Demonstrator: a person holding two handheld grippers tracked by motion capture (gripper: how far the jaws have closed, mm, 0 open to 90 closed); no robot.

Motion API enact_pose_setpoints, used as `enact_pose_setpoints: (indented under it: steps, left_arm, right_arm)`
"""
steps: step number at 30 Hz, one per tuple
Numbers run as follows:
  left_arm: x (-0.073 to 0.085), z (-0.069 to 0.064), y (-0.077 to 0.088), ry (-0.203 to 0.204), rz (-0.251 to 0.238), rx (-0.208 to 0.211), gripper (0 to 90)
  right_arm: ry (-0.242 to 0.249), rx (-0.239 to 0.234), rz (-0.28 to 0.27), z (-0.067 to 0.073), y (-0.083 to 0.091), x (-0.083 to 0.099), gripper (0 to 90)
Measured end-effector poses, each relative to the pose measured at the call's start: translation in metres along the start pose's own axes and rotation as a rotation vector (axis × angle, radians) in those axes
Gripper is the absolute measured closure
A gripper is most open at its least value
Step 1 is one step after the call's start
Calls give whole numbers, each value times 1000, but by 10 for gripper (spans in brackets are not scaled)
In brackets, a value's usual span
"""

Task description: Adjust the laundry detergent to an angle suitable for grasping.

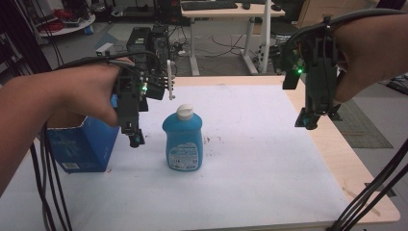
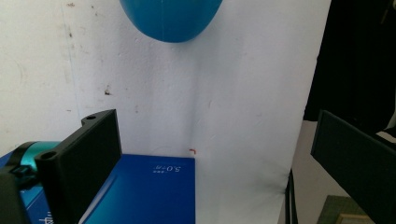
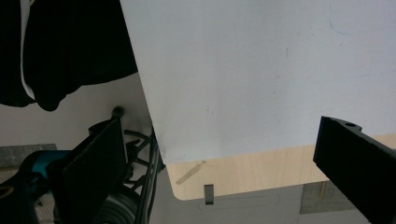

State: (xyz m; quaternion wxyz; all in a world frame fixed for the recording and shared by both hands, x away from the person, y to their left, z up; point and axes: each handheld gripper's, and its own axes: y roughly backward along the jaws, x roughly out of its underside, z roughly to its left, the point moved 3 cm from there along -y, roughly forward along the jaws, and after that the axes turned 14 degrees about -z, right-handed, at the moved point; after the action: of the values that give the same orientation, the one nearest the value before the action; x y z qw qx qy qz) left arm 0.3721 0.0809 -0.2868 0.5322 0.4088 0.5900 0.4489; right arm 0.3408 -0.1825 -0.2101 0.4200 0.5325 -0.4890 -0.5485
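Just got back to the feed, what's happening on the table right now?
A person holds a pair of tongs in each hand above a white-covered table. A blue bottle with a white cap stands upright in the middle, untouched. The left tongs hover open just left of it, above a blue box. The right tongs hang open over the table's right edge, holding nothing. No grasp has been made yet.

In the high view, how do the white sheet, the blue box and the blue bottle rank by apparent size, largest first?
1. White sheet, by far the largest.
2. Blue box, though the left hand hides part of it.
3. Blue bottle, smallest.
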Motion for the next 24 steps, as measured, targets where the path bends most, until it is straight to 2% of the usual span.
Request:
enact_pose_setpoints:
  steps: [5, 10, 16, 24]
  left_arm:
    - [0, 0, 1, 4, -3, -1, 17]
    - [2, -1, 0, 12, 7, -4, 17]
    - [0, -2, 2, 17, 5, -4, 17]
    - [1, -3, 2, 17, -2, -4, 16]
  right_arm:
    - [14, -3, -19, 1, 4, -3, 18]
    - [22, -5, -4, -2, 0, -1, 17]
    - [36, -7, -14, -2, -2, 1, 17]
    - [33, -1, -6, -1, -3, -2, 17]
